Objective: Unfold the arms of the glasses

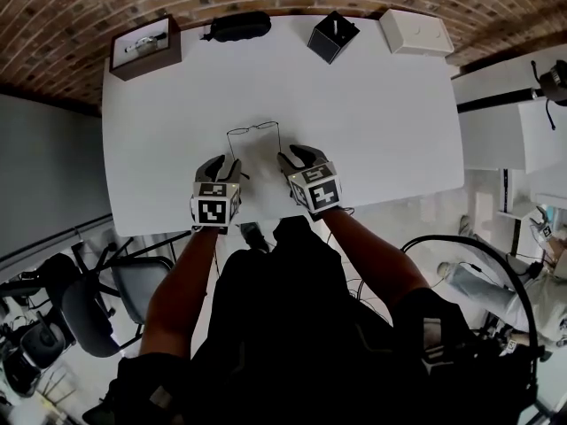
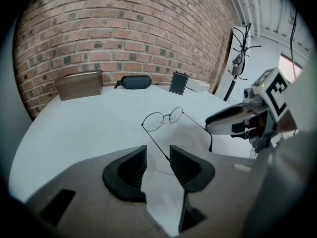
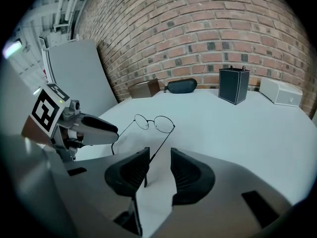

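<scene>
Thin wire-framed round glasses (image 1: 254, 129) lie on the white table (image 1: 381, 122), lenses away from me and both arms folded out toward me. My left gripper (image 1: 228, 161) is open, and the left arm of the glasses (image 2: 163, 118) runs into the gap between its jaws (image 2: 157, 155). The right gripper (image 1: 295, 156) is open too. In the right gripper view the other arm of the glasses (image 3: 154, 123) reaches between those jaws (image 3: 159, 157), close to the left one, its ear tip bent downward. Each gripper shows in the other's view, at the side (image 2: 223, 123) (image 3: 106, 128).
Along the far edge by the brick wall stand a brown box (image 1: 144, 47), a black glasses case (image 1: 237, 27), a black open box (image 1: 333, 36) and a white box (image 1: 415, 32). The table's near edge lies just behind the grippers. Chairs stand at the lower left.
</scene>
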`<state>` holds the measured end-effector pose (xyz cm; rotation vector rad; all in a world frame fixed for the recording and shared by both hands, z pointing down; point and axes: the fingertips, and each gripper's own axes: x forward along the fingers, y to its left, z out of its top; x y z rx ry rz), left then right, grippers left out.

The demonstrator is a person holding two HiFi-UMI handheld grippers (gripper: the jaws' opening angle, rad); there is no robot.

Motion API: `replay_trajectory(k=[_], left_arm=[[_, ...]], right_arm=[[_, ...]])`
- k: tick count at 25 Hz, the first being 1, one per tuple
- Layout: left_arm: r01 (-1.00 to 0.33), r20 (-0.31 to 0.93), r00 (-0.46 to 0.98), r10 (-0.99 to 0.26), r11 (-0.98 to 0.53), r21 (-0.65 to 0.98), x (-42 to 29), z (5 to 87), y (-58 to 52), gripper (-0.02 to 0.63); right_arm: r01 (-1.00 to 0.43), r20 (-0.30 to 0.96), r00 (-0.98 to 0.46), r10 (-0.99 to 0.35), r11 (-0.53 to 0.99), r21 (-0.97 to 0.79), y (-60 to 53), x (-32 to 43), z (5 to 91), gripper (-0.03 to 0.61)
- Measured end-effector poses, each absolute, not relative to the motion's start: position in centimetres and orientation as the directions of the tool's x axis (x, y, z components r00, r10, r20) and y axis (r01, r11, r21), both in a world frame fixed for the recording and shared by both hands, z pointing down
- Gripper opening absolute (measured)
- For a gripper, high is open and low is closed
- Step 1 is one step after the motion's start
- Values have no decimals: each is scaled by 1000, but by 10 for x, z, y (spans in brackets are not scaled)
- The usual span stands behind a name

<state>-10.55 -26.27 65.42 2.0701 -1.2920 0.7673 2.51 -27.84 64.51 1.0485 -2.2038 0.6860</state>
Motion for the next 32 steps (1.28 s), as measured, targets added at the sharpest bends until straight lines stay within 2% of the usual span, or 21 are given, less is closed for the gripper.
replay_trajectory(k=[11,19,24,28,32], left_arm=[[-915,698,379,-607,-358,186,-109,642,-261,149],[-904,539,427,-726,-338,260,-119,579,-253,143],[-887,400,450,-799,-349,301,-134,520,-244,50],[-869,307,477,-824,-391,303,-146,479,-232,12],[-853,256,498,-828,-415,315,-157,452,-213,11]], right_arm=[[-809,671,-518,-531,560,-181,-279,23,631,115],[-814,571,-548,-611,548,-194,-277,20,576,115],[-814,468,-570,-675,540,-213,-266,18,517,104],[-826,399,-558,-727,534,-182,-254,16,480,61],[-823,347,-563,-750,546,-157,-236,8,448,29]])
